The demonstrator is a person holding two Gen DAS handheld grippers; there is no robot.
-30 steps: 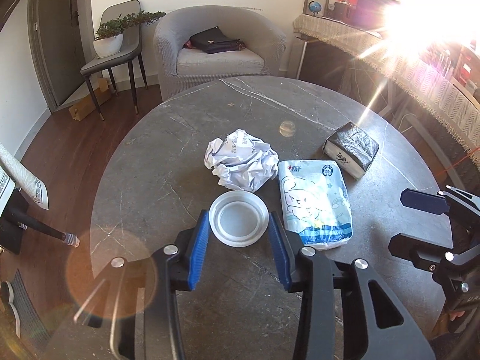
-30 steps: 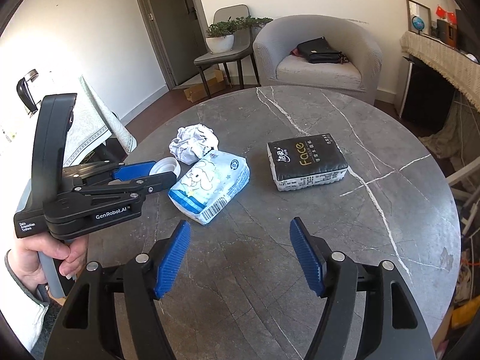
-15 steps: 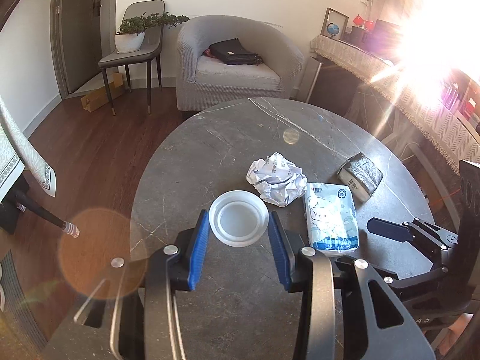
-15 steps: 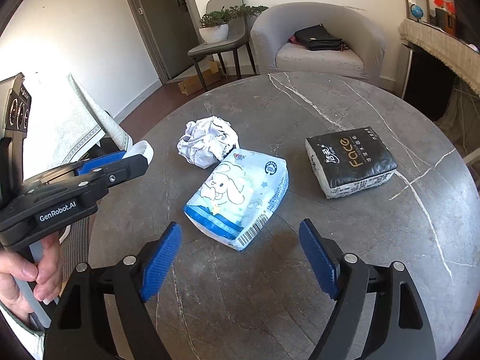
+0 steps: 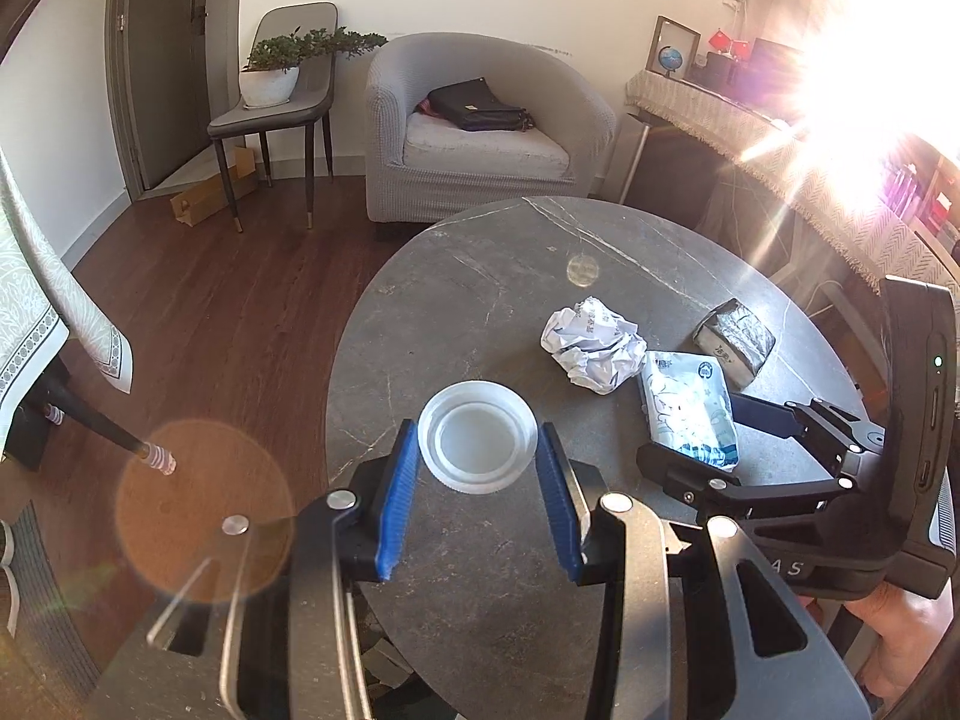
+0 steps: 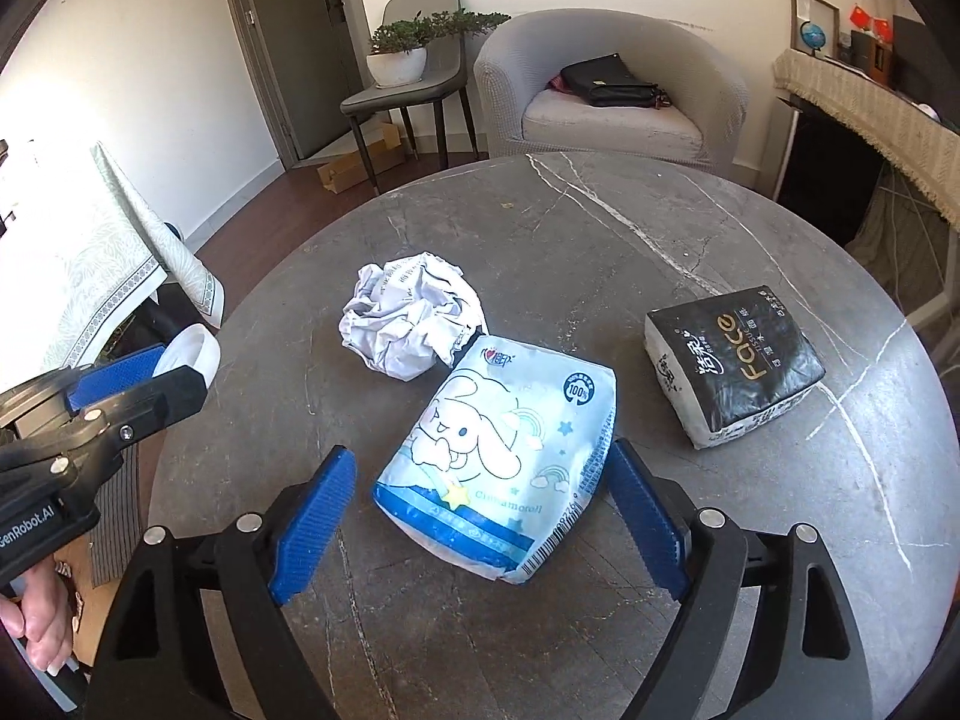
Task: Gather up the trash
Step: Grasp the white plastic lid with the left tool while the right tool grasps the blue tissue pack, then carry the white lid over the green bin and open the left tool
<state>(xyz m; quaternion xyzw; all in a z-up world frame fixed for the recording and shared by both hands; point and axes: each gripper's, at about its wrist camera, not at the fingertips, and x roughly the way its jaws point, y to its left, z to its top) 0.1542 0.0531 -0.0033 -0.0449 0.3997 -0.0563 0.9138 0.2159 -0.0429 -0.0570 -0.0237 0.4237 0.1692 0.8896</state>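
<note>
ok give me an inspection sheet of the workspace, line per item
surface: round dark marble table, white veins.
job's things: crumpled paper ball touching blue cartoon tissue pack; white plastic lid.
clutter: black tissue pack, apart from the others.
grippers: left gripper shut on the lid; right gripper opening, straddling the blue pack's near end, pads not pressing.
cables: nothing seen on the table.
surroundings: grey armchair with black bag; chair with potted plant; door, wooden floor.
</note>
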